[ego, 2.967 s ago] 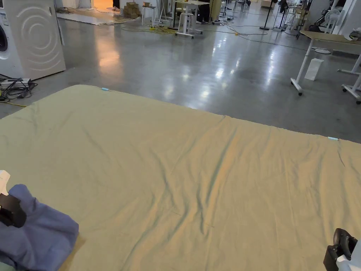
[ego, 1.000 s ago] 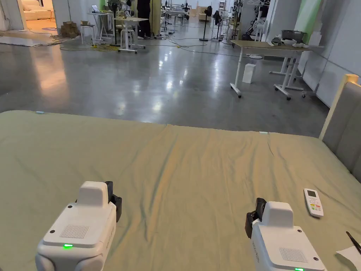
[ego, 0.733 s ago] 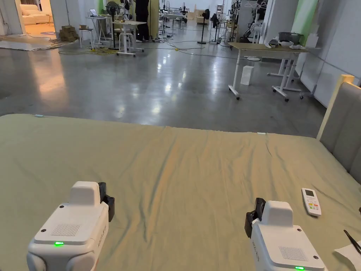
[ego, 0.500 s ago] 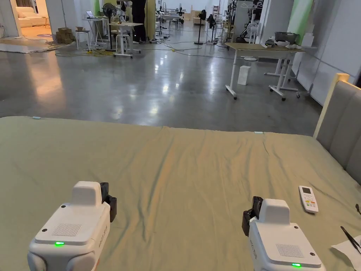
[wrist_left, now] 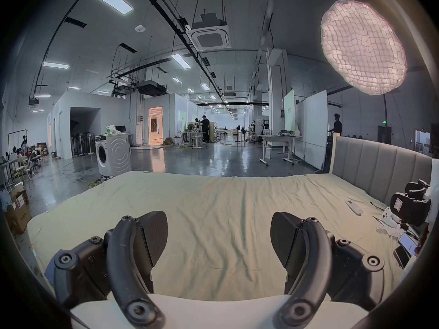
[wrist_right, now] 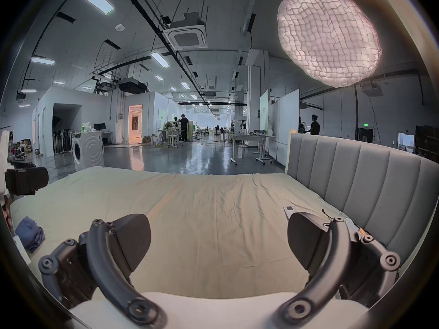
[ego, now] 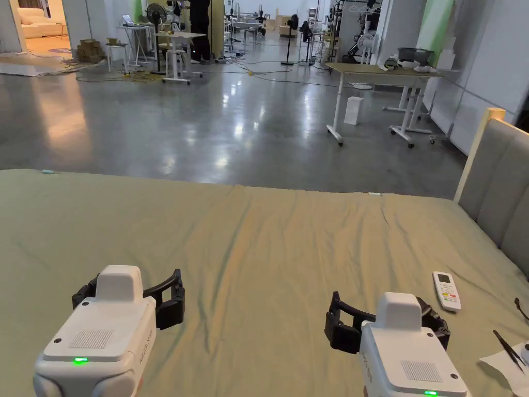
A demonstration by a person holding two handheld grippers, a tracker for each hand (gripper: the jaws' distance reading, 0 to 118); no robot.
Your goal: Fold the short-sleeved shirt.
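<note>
Bed [ego: 268, 243]: covered with a creased olive-green sheet; it carries every nearby item.
Shirt [wrist_right: 30, 234]: blue, lying bunched near the bed's left edge in the right gripper view, well apart from both tools.
Left hand-held gripper [ego: 128, 297]: held over the near part of the sheet, jaws spread wide with nothing between them; in its own view [wrist_left: 218, 236] only sheet lies between the pads.
Right hand-held gripper [ego: 386, 323]: held over the sheet to the right, jaws likewise spread wide and empty; its own view [wrist_right: 218, 239] confirms this.
Remote control [ego: 446, 291]: white, flat on the sheet just beyond the right tool, near the headboard.
Headboard [ego: 498, 186]: grey, padded, along the bed's right side.
White paper [ego: 509, 364]: at the right edge, with a thin dark tool lying on it.
Washing machine [wrist_left: 114, 155]: white, on the floor beyond the bed's left corner.
Counter [ego: 385, 72]: light-topped, on white legs, across the glossy floor.
Change from half a second ago: both pairs of jaws were closed then and now stand apart.
</note>
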